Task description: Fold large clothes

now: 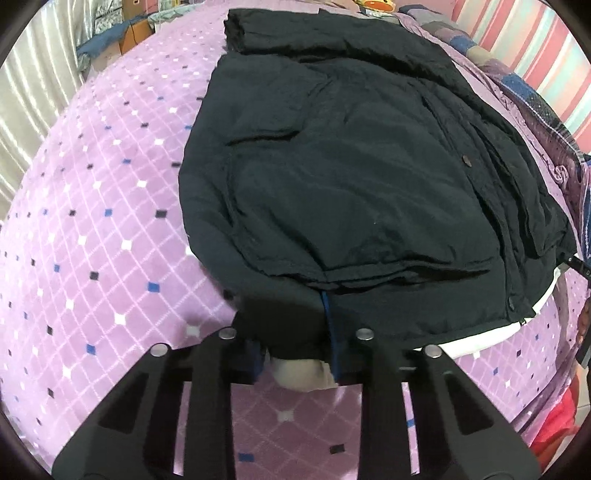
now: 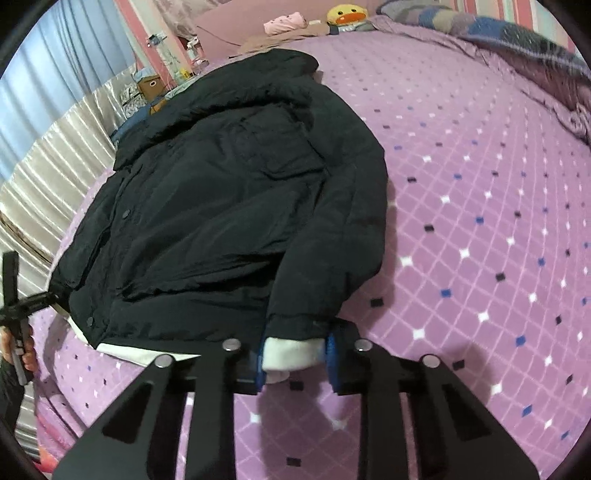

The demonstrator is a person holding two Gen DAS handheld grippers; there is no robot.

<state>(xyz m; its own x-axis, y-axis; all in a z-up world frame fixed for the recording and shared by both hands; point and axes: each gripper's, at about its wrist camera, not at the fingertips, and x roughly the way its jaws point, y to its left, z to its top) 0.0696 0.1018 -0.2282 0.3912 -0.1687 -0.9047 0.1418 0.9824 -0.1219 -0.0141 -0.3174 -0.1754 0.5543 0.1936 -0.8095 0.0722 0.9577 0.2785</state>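
We see a black jacket (image 1: pixel 351 177) lying spread flat on a bed under a purple blanket (image 1: pixel 92 229) with a diamond grid and small white, blue and black squares. In the left wrist view our left gripper (image 1: pixel 295 363) has its blue-padded fingers (image 1: pixel 334 347) either side of a sleeve cuff (image 1: pixel 291 332), a pale lining end showing between them; jaws look closed on the cuff, grasping it, though the near edge is blurred. In the right wrist view our right gripper (image 2: pixel 295 363) is set around the other sleeve cuff (image 2: pixel 299 321), its white lining (image 2: pixel 290 356) sitting between the blue fingers (image 2: pixel 334 354); pads touch the cuff on both sides, so it is clamped on the sleeve end. Jacket's white inner hem peeks out along the near edge in both views. Left gripper also shows at the far left of the right view (image 2: pixel 14 306), held in a hand. Only container visible: a cardboard box (image 2: pixel 149 86) beside the bed past the jacket collar; contents cannot be told. A yellow duck plush (image 2: pixel 349 16) and a pink bundle (image 2: pixel 284 22) sit at the head of the bed; a patchwork quilt (image 2: pixel 517 40) lies along the far right side. Striped pink wall and pale curtains behind.
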